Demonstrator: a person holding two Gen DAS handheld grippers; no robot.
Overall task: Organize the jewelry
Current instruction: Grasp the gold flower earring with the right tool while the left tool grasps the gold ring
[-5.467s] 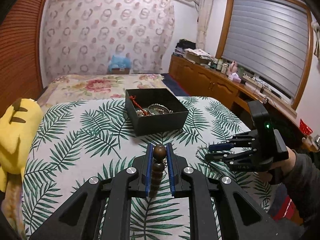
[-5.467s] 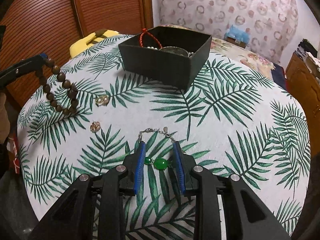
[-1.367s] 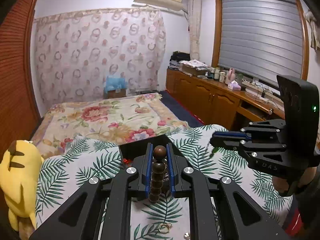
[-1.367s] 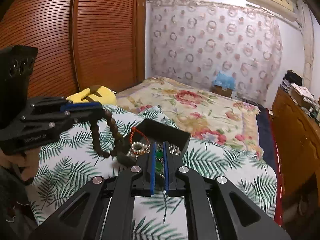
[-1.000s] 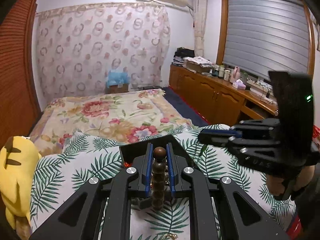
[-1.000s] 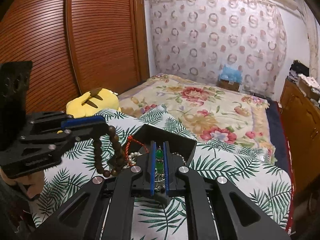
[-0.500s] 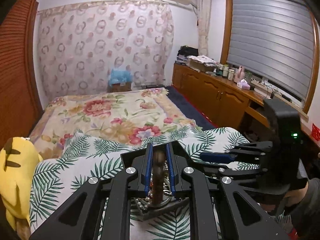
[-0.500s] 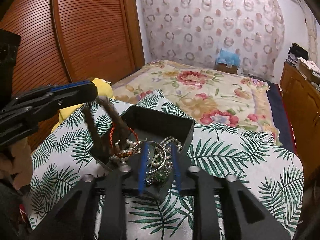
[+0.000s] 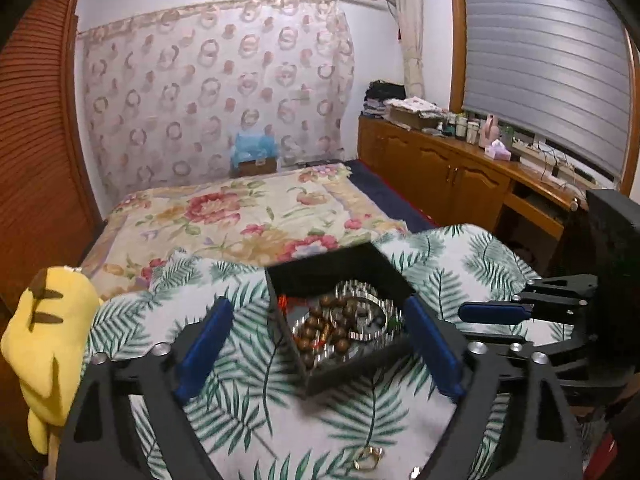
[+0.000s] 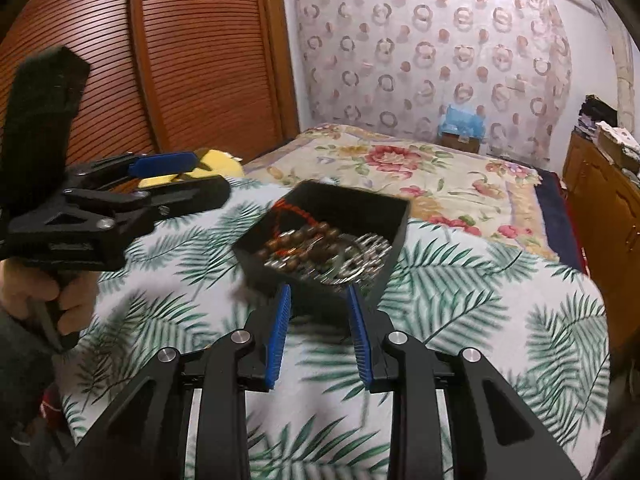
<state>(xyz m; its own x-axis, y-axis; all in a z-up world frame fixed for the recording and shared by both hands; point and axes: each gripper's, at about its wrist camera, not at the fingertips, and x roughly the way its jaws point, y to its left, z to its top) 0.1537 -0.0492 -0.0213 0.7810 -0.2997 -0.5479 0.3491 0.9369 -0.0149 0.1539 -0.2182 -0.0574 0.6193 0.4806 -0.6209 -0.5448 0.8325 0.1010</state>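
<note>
Both tongs (image 9: 320,344) (image 10: 320,336) gaping; beads (image 9: 324,326) in box (image 9: 344,372) blurred.

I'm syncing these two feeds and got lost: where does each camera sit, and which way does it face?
Left wrist: on the left gripper, looking over the box to the bed, cabinets and window; own fingers spread wide, right gripper at right.
Right wrist: on the right gripper, facing box, wooden doors, curtain; own fingers apart, left gripper and hand at left.
Shared: box with beads, leaf cloth, bed, plush.
</note>
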